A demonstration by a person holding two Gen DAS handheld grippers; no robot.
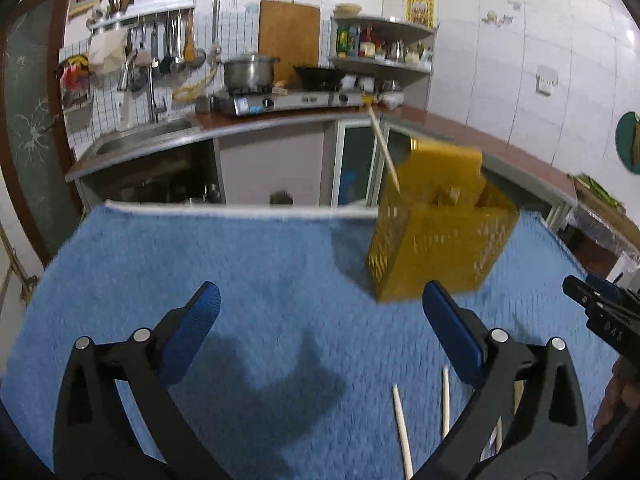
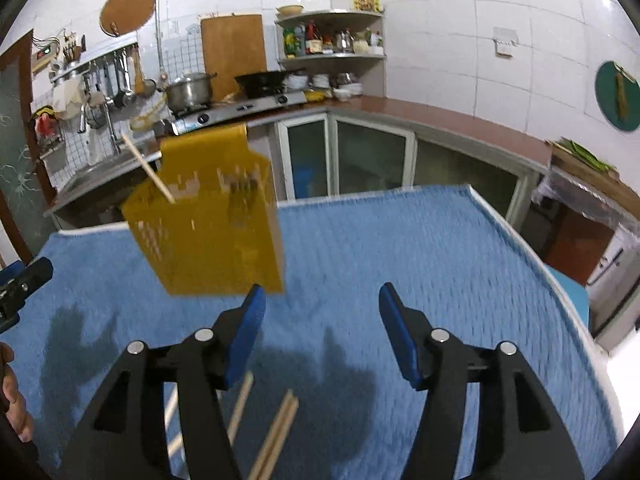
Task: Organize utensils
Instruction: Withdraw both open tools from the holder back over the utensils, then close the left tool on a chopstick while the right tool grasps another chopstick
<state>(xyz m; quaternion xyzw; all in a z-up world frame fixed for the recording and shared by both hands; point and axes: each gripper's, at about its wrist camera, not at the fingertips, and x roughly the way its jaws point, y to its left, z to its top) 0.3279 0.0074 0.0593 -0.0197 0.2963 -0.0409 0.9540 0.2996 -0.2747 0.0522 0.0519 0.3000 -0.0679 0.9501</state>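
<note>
blue towel [image 1: 240,264] on table | steel pot [image 1: 247,70] on stove [image 1: 280,101] | cutting board [image 1: 289,38] against wall

My left gripper [image 1: 320,312]: black plastic linkage arms with triangular cutouts, round silver pivot pins, blue ribbed pads [image 1: 204,312] on both fingers. My right gripper [image 2: 322,316] is the same build: black frame, silver pins, blue pads [image 2: 394,320]. Seen from the left camera, its black side carries faint embossed lettering, unreadable.
</note>
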